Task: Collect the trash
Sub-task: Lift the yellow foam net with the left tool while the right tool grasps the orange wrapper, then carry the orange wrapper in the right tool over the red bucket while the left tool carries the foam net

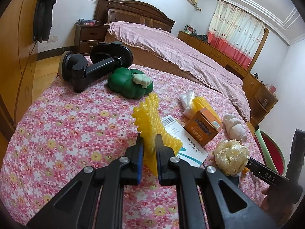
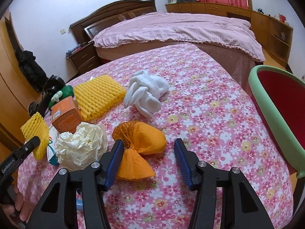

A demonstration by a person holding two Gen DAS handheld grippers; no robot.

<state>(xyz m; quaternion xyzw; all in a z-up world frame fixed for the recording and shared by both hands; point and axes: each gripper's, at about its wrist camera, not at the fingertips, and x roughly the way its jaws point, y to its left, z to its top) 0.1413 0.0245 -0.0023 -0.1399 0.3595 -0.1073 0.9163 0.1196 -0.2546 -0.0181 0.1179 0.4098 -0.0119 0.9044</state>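
My left gripper [image 1: 149,136] is shut on a yellow foam net [image 1: 147,114] and holds it upright over the floral tablecloth; it also shows in the right wrist view [image 2: 36,131]. My right gripper [image 2: 149,148] is open, its jaws either side of an orange mesh bag [image 2: 144,137] lying on the cloth, the left pad touching it. A crumpled cream paper ball [image 2: 82,147] lies left of the bag. A white foam net [image 2: 146,93], a second yellow foam net [image 2: 99,95], an orange box [image 2: 66,114] and a white medicine box [image 1: 188,147] lie around.
A red bin with a green rim [image 2: 257,87] stands at the table's right edge. A black phone holder [image 1: 91,64] and a green pumpkin toy [image 1: 129,84] lie at the far left. A bed [image 2: 181,28] stands behind the table.
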